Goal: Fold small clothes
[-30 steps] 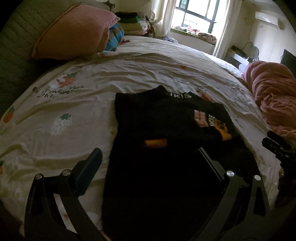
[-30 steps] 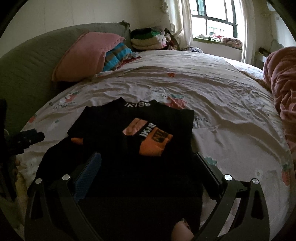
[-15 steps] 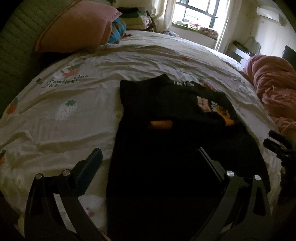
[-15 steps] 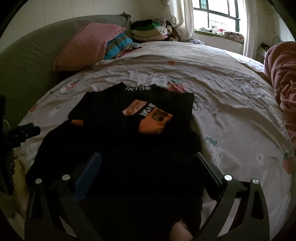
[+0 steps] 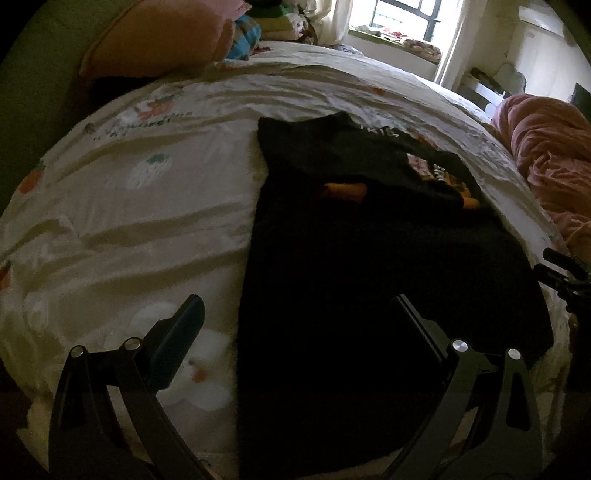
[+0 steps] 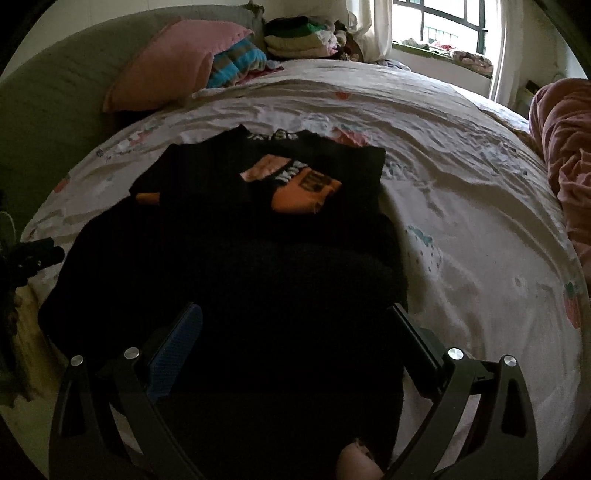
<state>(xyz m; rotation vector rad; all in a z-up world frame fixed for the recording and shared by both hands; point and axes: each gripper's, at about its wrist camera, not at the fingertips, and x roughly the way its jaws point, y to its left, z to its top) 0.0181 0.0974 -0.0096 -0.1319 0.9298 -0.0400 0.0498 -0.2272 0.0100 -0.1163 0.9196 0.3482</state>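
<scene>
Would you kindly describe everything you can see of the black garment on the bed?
The black garment looks like soft knit fabric. It lies flat on the bedsheet, apparently with the sides folded in, neck end away from the cameras, where a band carries white lettering. An orange and pink print with dark lettering shows on top, and a small orange patch peeks out at one side. The near end spreads wider and reaches toward the open left gripper and right gripper; whether they touch it is unclear.

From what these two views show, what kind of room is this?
Almost certainly a bedroom: a bed with a strawberry-print sheet, a pink pillow against the headboard, and a window behind.
</scene>
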